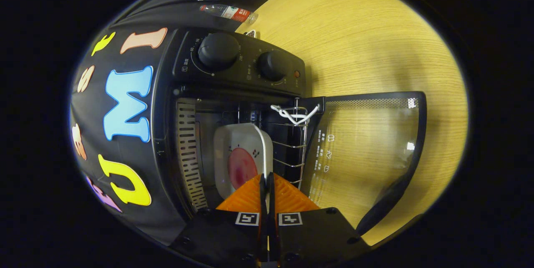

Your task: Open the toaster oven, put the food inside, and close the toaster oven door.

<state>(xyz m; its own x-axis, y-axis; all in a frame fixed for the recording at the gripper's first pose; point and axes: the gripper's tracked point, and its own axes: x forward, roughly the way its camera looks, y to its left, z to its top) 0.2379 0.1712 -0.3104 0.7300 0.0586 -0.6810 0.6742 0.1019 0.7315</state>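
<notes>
Hand-held gripper (pixel 267 184) with fingers pressed together on the near rim of a white dish (pixel 235 145) of pink food (pixel 241 165) — the dish lies straight ahead inside the open toaster oven (pixel 242 92), its glass door (pixel 367 147) swung wide open beside it.

Plate's (pixel 242 157) near edge behind jaws

Pale wooden tabletop (pixel 367 42) (black cloth wall (pixel 137 17) behind)
</notes>
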